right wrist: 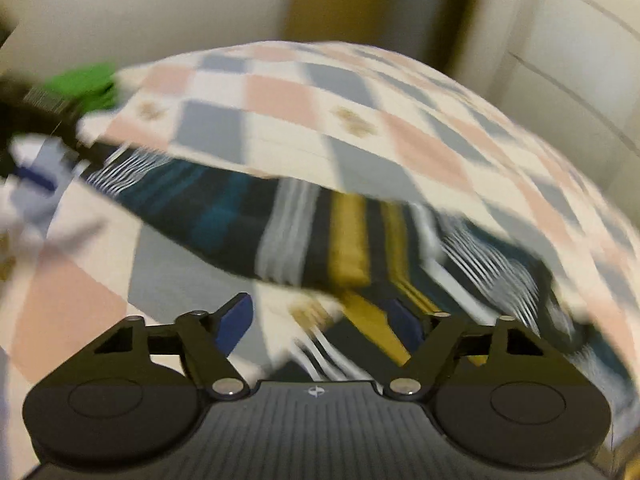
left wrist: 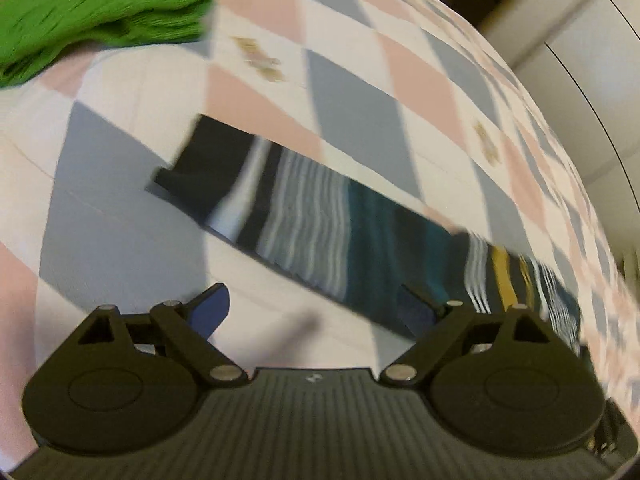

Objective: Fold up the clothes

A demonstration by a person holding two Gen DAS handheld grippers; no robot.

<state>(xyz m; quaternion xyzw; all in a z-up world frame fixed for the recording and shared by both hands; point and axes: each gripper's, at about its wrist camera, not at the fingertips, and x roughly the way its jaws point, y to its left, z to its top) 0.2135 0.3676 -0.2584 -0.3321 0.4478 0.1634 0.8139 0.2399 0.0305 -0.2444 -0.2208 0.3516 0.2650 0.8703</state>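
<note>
A dark striped garment (left wrist: 320, 216) with teal, grey, white and yellow bands lies as a long folded strip on the checked bedspread (left wrist: 352, 80). My left gripper (left wrist: 316, 312) is open just above the bed, its right finger (left wrist: 416, 312) at the strip's near edge. In the right wrist view the same garment (right wrist: 280, 236) stretches across, blurred. My right gripper (right wrist: 320, 328) is open, with the garment's near part lying between and under its fingers. The other gripper (right wrist: 36, 132) shows at far left.
A folded green knitted garment (left wrist: 96, 12) lies at the bed's far left; it also shows in the right wrist view (right wrist: 88, 84). White cupboard doors (left wrist: 592, 32) stand to the right, beyond the bed's edge. A wall (right wrist: 160, 8) is behind.
</note>
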